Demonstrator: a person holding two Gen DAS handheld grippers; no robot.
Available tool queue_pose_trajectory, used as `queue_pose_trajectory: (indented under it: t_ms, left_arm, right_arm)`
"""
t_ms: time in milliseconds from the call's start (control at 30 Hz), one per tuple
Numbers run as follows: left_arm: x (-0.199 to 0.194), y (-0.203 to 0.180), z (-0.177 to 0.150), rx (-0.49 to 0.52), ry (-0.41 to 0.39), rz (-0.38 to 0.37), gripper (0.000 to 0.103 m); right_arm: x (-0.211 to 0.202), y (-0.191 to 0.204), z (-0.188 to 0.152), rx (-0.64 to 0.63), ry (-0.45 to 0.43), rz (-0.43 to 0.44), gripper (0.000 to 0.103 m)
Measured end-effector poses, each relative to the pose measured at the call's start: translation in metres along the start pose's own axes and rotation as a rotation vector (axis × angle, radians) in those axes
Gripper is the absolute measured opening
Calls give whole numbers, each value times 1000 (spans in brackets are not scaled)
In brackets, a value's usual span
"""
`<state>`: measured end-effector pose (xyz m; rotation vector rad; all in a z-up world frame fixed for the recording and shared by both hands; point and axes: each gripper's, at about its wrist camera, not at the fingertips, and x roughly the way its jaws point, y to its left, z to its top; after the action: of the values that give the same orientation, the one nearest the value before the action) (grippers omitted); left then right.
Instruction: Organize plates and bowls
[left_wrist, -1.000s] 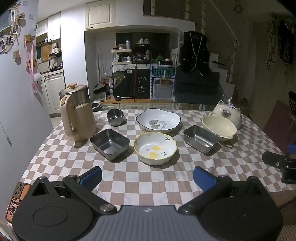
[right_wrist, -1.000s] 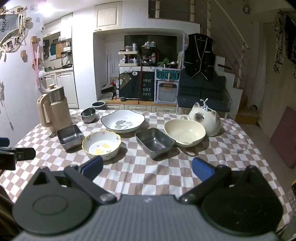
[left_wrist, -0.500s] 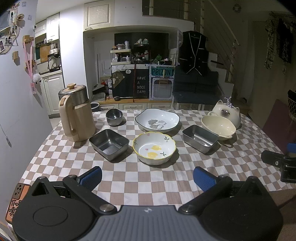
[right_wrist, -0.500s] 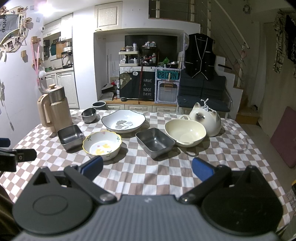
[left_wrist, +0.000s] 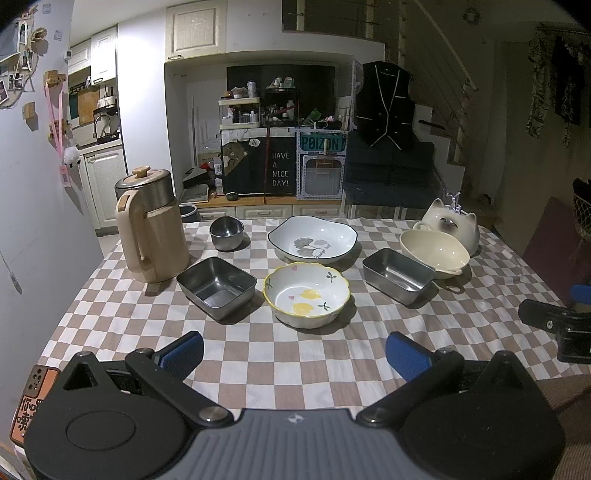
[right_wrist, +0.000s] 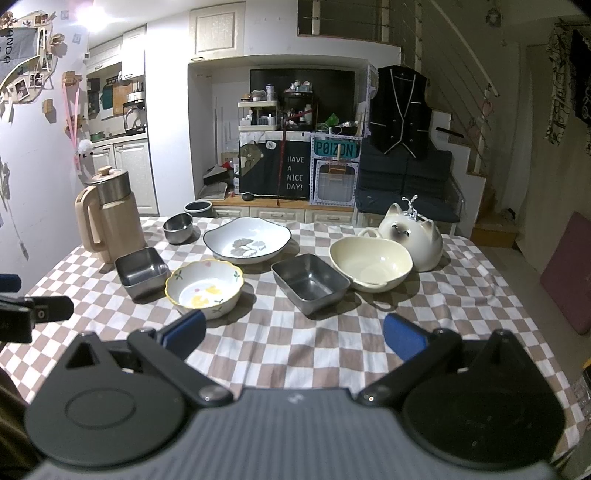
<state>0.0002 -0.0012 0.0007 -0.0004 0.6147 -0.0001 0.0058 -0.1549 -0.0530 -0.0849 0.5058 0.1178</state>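
Observation:
On the checked tablecloth (left_wrist: 314, 354) stand a yellow-rimmed flower bowl (left_wrist: 306, 293), a white leaf-print bowl (left_wrist: 313, 238), a cream bowl (left_wrist: 434, 253), two square steel pans (left_wrist: 217, 286) (left_wrist: 398, 275) and a small round steel bowl (left_wrist: 226, 232). My left gripper (left_wrist: 295, 354) is open and empty above the near table edge, in front of the flower bowl. My right gripper (right_wrist: 295, 332) is open and empty too, in front of the steel pan (right_wrist: 310, 282) and the flower bowl (right_wrist: 204, 288); the cream bowl (right_wrist: 370, 263) lies beyond.
A beige jug (left_wrist: 149, 229) stands at the table's left. A cat-shaped ceramic pot (left_wrist: 452, 225) sits behind the cream bowl. A phone (left_wrist: 31, 402) lies at the near left corner. The other gripper shows at the frame edges (left_wrist: 557, 326) (right_wrist: 29, 317).
Both views have drifted only slightly; the bowls and pans have not moved and both grippers stay open.

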Motion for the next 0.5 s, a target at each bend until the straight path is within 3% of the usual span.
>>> queue_pose_trajectory:
  t_ms: [500]
  left_arm:
    - [0, 0, 0, 0, 0, 0, 103]
  right_arm:
    - [1, 1, -1, -2, 2, 0, 103]
